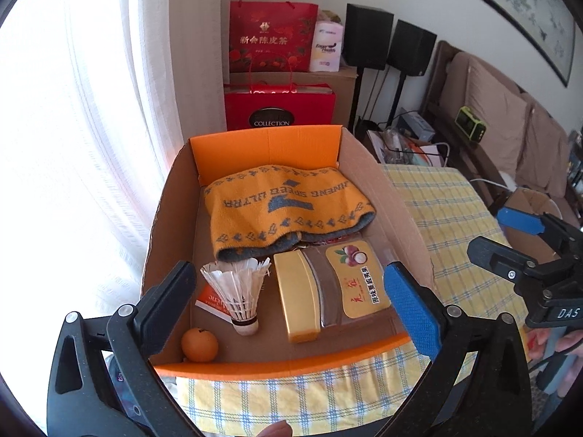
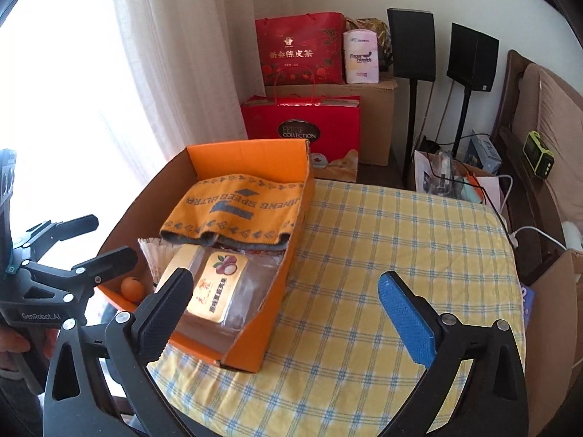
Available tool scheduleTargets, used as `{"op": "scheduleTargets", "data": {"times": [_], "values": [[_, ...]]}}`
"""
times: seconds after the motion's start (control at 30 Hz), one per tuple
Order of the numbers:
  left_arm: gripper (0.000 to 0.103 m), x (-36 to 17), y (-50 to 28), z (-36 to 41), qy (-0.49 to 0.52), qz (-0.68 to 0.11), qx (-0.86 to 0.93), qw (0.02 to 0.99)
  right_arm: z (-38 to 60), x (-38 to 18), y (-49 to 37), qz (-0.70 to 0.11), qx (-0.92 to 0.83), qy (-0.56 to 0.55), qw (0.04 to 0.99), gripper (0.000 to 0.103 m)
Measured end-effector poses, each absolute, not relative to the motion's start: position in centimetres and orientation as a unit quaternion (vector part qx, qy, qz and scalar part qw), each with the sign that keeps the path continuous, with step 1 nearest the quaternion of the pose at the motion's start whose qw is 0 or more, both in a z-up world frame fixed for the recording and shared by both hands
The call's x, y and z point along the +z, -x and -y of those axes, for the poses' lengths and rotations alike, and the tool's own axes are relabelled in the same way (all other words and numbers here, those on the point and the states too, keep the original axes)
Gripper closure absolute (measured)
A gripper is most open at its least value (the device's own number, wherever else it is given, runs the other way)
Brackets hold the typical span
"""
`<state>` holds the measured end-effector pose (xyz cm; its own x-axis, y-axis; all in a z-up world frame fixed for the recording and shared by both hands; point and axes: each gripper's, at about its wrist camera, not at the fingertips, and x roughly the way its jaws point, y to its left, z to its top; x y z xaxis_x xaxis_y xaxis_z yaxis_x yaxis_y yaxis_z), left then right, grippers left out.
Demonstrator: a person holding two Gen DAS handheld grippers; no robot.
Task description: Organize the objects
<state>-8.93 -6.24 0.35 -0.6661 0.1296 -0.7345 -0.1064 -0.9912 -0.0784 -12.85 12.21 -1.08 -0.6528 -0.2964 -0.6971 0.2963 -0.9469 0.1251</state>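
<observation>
Orange box [image 1: 267,147] holds folded towel [image 1: 288,207], shuttlecock [image 1: 237,291], ball [image 1: 199,344].

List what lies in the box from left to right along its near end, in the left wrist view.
orange ball → shuttlecock → yellow case → packet with the fruit label

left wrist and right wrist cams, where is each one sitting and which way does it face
Left wrist: on the left gripper, angled down into the cardboard box; its own open fingers show, a fingertip at the bottom edge, and the right gripper at right.
Right wrist: on the right gripper, angled down over the checked tablecloth with the box at left; its own open fingers and the left gripper show.
Shared: the box, orange towel, snack pack, red gift bags.
</observation>
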Motion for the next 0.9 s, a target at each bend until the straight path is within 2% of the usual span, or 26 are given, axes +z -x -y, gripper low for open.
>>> {"op": "scheduleTargets", "data": {"times": [0.23,0.63,0.9], "values": [[0.0,-0.3,5.9,5.7,0.393,0.025,0.918,0.055,-14.7,-0.7,9.7,0.03,-0.916,-0.368,0.159,0.0],[0.0,-1.0,2.8,3.5,0.39,-0.003,0.92,0.043,-17.4,-1.9,5.8,0.041,-0.927,-0.356,0.114,0.0],[0.0,-1.5,2.2,3.6,0.4,0.046,0.915,0.043,-18.2,-2.6,4.3,0.034,-0.929,-0.356,0.096,0.0]]}}
